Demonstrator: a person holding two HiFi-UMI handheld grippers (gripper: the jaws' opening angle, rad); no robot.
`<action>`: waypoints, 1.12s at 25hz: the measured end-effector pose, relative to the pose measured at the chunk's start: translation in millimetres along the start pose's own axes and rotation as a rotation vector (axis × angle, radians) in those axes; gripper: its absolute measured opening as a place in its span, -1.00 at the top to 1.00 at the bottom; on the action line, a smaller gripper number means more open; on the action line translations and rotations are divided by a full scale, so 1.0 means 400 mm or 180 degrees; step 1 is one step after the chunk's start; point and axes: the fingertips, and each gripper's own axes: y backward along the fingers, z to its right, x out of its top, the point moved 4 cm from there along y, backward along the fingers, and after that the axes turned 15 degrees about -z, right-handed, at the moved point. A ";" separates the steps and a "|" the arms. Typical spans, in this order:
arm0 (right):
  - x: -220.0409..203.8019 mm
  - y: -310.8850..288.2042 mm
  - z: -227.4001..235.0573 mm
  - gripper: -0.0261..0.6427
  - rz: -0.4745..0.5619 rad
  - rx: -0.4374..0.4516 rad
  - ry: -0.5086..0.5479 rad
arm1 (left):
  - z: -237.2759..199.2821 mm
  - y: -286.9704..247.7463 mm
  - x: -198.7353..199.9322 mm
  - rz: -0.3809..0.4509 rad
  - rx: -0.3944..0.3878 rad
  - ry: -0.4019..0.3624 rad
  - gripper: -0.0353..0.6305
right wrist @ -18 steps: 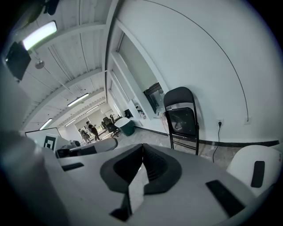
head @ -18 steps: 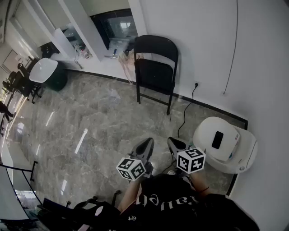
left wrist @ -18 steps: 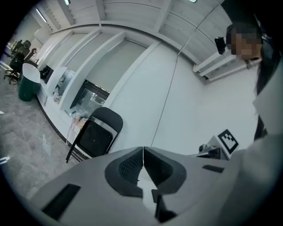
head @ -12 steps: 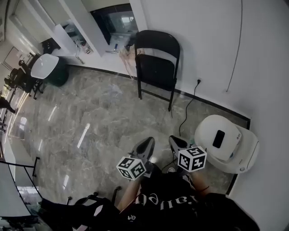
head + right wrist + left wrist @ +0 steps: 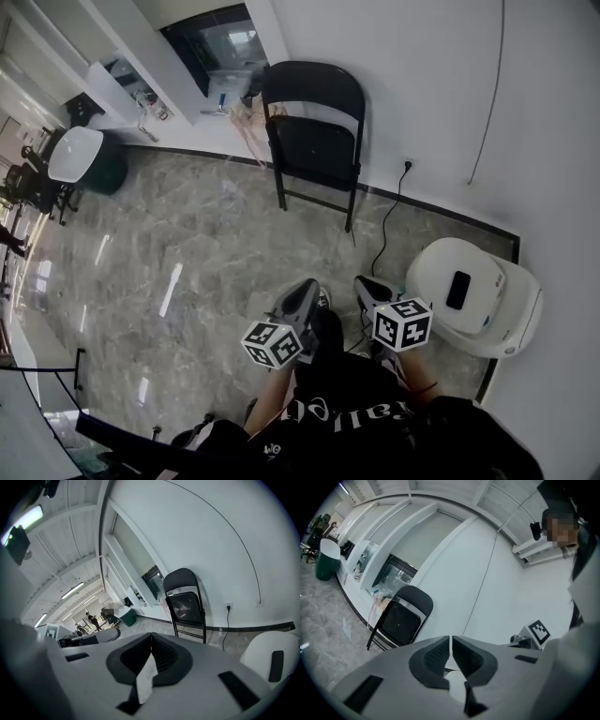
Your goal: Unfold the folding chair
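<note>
folding chair (image 5: 314,131) shifted left (hands hidden), left gripper (image 5: 305,291), right gripper (image 5: 367,287), jaws closed, empty

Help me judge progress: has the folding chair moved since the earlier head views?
No. The folding chair stands folded against the wall, its feet placed as before relative to the wall socket; only the camera shifted.

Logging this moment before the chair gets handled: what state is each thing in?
Black metal folding chair: folded flat, upright at the white wall.
Left gripper: jaws shut, empty.
Right gripper: jaws shut, empty.
Black power cable: plugged into the wall socket.
</note>
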 end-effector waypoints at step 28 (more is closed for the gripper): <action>0.624 -0.363 0.171 0.88 0.0322 -0.0607 -0.0120 | -0.527 -0.323 0.553 0.0014 -0.0304 0.0108 0.88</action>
